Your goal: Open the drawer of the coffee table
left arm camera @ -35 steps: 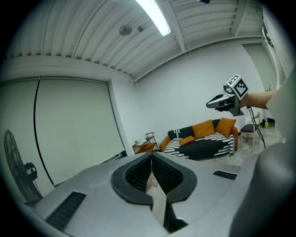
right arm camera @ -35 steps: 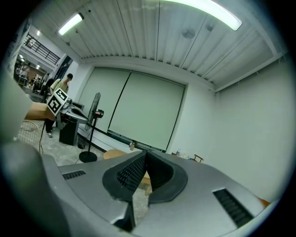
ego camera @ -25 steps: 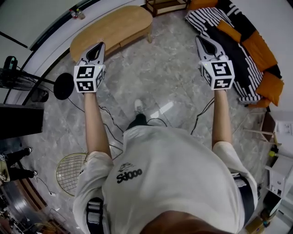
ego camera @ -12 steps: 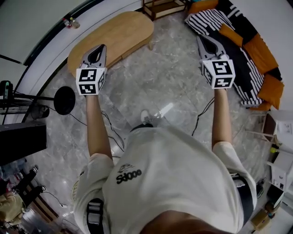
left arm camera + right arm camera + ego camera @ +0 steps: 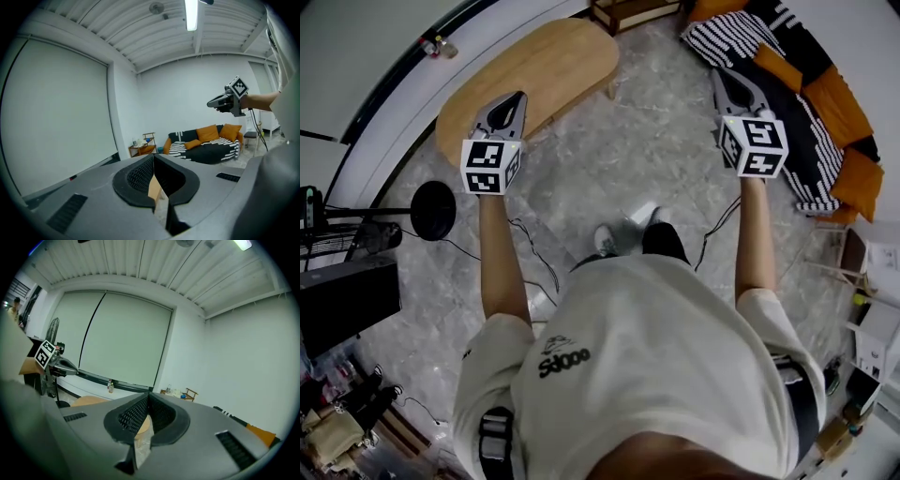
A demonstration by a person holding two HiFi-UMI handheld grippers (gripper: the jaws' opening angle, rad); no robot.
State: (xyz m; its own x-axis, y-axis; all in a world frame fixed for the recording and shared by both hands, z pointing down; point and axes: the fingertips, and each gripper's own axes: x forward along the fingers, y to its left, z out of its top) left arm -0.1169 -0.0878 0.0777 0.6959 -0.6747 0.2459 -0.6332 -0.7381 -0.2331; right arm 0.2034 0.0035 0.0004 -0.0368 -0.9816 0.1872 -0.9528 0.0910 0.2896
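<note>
The oval wooden coffee table (image 5: 539, 70) stands on the marble floor ahead of me, at the upper left of the head view. No drawer front shows from here. My left gripper (image 5: 517, 98) is held out at chest height, shut and empty, its tip over the table's near edge in that view. My right gripper (image 5: 721, 77) is also shut and empty, out over the floor between the table and the sofa. In the left gripper view the shut jaws (image 5: 153, 160) leave a sliver of the table (image 5: 153, 187). The right gripper view shows its jaws (image 5: 149, 397) meeting above the tabletop (image 5: 86, 401).
A black sofa (image 5: 811, 112) with a striped blanket and orange cushions runs along the right. A small wooden side table (image 5: 633, 11) stands at the back. A black round stand base (image 5: 432, 208) and cables (image 5: 530, 253) lie on the floor at left. A bottle (image 5: 110, 386) stands on the window sill.
The person has stepped toward the coffee table, which now sits nearer. Both grippers travelled forward with the body, still shut. The feet have swapped position.
</note>
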